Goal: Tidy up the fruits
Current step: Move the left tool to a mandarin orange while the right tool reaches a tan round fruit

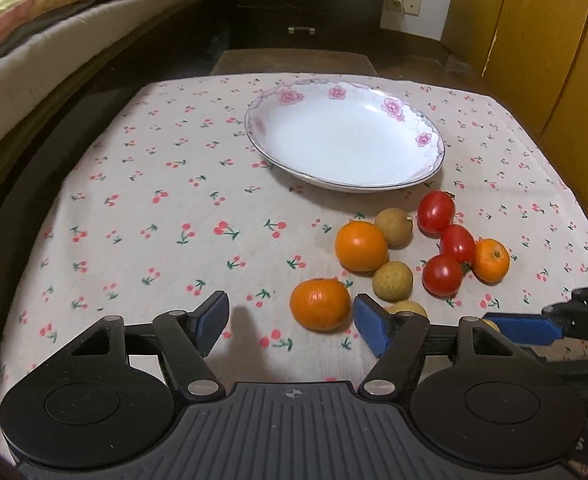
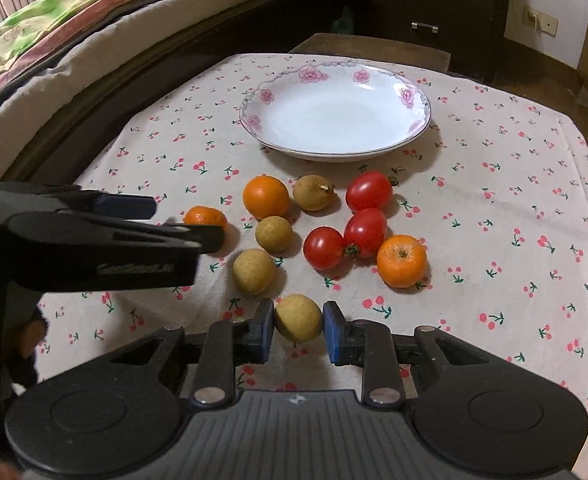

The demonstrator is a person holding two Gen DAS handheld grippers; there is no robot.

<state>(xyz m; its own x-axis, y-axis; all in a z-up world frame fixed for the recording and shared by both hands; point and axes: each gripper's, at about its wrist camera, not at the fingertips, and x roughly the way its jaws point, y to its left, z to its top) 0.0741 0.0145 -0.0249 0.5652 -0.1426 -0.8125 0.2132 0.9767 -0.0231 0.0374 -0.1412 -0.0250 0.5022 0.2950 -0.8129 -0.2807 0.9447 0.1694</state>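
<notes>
A white plate [image 1: 346, 148] with pink flowers on its rim stands on the cherry-print cloth with nothing in it. In front of it lie three red tomatoes [image 2: 365, 232], two mandarins [image 2: 266, 196] [image 2: 401, 260] and several tan round fruits [image 2: 253, 271]. My left gripper [image 1: 292, 322] is open around a third, small mandarin [image 1: 320, 304], which sits nearer the right pad without touching either. From the right wrist view this gripper [image 2: 182, 222] comes in from the left. My right gripper [image 2: 299, 332] is shut on a tan fruit [image 2: 298, 318] low over the cloth.
A bed with folded quilts [image 2: 94, 40] runs along the left of the table. A dark chest of drawers [image 1: 302, 4] and a low wooden stool [image 1: 294, 62] stand behind it. Wooden cupboard doors [image 1: 542, 40] fill the right side.
</notes>
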